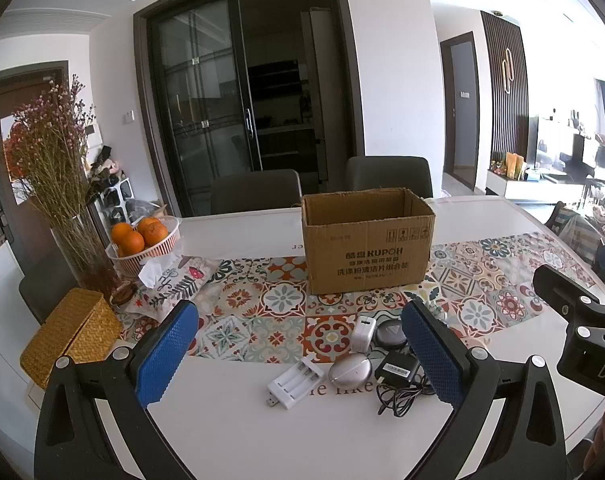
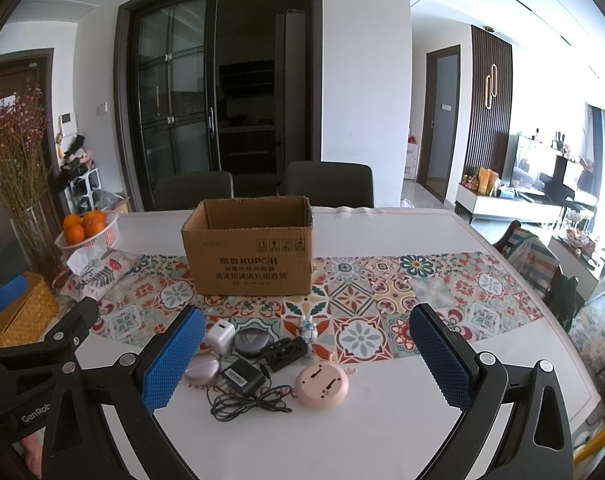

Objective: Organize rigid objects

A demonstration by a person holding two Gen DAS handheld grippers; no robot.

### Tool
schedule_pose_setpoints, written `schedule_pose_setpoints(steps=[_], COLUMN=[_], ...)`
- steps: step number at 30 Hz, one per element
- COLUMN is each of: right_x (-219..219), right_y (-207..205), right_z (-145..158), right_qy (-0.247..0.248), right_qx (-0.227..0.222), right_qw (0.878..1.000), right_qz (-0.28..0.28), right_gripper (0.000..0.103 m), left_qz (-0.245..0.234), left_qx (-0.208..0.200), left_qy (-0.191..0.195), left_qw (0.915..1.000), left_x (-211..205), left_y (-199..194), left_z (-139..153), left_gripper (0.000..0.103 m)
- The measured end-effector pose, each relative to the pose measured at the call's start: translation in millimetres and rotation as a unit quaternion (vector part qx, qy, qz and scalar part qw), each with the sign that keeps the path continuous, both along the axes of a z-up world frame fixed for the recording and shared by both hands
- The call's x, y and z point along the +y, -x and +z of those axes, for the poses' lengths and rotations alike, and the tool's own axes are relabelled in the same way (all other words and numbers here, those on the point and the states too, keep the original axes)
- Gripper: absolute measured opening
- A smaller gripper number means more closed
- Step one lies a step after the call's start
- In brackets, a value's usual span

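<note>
Clutter rings the work area: a vase (image 1: 82, 248) of dried flowers, a basket of oranges (image 1: 144, 236), a tissue pouch (image 1: 174, 280) and a wicker box (image 1: 72, 332) crowd the table's (image 1: 242, 420) left side, well apart from the small items. Two chairs (image 1: 258, 190) stand behind the far edge. A carton (image 1: 366, 240), top open, sits upright on the patterned runner (image 1: 262, 312), its printed long side facing the cameras. Nothing lies between it and the cluster near the front edge. There, a battery charger (image 1: 296, 384) lies flat, its long axis slanted from near left to far right, its USB plug toward the near left. Just beside it sit a silver disc (image 1: 348, 372), a white plug (image 1: 362, 332), a dark puck (image 1: 390, 334) and a black adapter (image 1: 396, 370) whose tangled cord (image 2: 246, 400) trails toward the front. In the right wrist view, a black bracket (image 2: 284, 352) lies slanted next to a small figurine (image 2: 308, 330) that stands upright, and a pink round gadget (image 2: 322, 384) rests near the cord. The left gripper (image 1: 298, 356) hovers above the charger with jaws spread wide, holding nothing. The right gripper (image 2: 306, 364) hangs over the adapter and pink gadget, jaws likewise wide apart and bare.
</note>
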State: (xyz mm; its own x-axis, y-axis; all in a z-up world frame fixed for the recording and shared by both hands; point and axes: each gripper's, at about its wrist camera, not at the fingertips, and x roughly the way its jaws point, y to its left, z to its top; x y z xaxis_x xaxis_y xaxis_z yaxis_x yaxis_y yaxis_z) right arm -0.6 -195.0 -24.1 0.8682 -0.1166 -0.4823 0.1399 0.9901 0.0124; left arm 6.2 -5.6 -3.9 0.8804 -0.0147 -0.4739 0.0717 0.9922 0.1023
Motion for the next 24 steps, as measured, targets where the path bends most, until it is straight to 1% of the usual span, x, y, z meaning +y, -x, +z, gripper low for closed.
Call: schedule_pose_setpoints(steps=[2,9,15,17,19,24], right_x=[0.2,0.2,-0.1,1.4,2.3,1.3], right_y=[-0.8,-0.9,0.5,-1.0,-3.9,-14.9], right_z=[-5.4,-4.9,-13.5,-16.0,-18.7,-27.0], right_qy=[0.0,-0.001,-0.001,0.0,-0.001,-0.007], right_qx=[0.0,0.001,0.007,0.013,0.023,0.059], right_qw=[1.0,1.0,1.0,1.0,1.0,0.998], right_qz=[0.0,0.0,-0.003,-0.004,-0.005,-0.009], right_gripper=[0.103,0.103,0.103,0.103,0.103,0.103], left_qz=[0.0,-0.003,-0.009,-0.015,-0.022,-0.027], left_qx=[0.001,0.004,0.025,0.038,0.06,0.102], left_qy=[-0.001,-0.001,-0.005,-0.003,0.0,-0.004], left_qw=[1.0,1.0,0.9996,0.9992,0.998,0.9944], left_x=[0.2,-1.3,-3.9,-3.8,-4.2,-6.8], left_y=[0.2,-1.5,-9.4,-12.8,-18.2,-29.5], left_z=[-0.4,-5.2,-10.1,-13.1,-18.6,-31.7], left_gripper=[0.103,0.103,0.103,0.103,0.103,0.103])
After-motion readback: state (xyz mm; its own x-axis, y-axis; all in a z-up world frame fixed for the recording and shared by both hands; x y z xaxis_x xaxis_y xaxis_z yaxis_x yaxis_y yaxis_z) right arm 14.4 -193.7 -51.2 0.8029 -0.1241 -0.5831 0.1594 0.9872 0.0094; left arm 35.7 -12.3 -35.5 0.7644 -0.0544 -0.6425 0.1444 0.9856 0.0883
